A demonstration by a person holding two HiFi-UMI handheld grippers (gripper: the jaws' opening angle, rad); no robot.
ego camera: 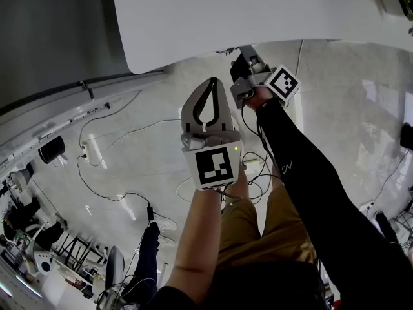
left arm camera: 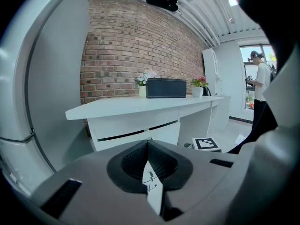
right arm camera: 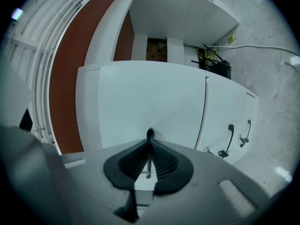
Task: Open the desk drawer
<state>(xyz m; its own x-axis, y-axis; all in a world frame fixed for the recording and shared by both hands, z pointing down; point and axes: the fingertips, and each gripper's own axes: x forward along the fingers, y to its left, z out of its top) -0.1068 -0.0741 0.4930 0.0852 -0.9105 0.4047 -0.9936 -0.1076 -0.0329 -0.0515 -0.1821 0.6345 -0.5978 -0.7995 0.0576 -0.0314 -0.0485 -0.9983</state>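
The white desk (ego camera: pixel 258 11) is at the far side, and the drawer sits under its top. The right gripper (ego camera: pixel 246 62) reaches in under the desk edge and is right at the drawer front (right arm camera: pixel 150 102). Its fingers are squeezed together. A thin black handle (right arm camera: pixel 149 133) pokes out at their tips, so it looks like they are pinched on it. The handle is a thin bar, and the fingers seem to bite across it, not along it. Two more black handles (right arm camera: pixel 229 137) sit on the next panel, just to the side.

The left gripper (ego camera: pixel 211 86) is held in the air, nearer the person and well away from the desk. Its fingers are shut too, with nothing in them.

The right hand is the close one, so I think it should pull. The drawer should come straight back toward the person, away from the desk.
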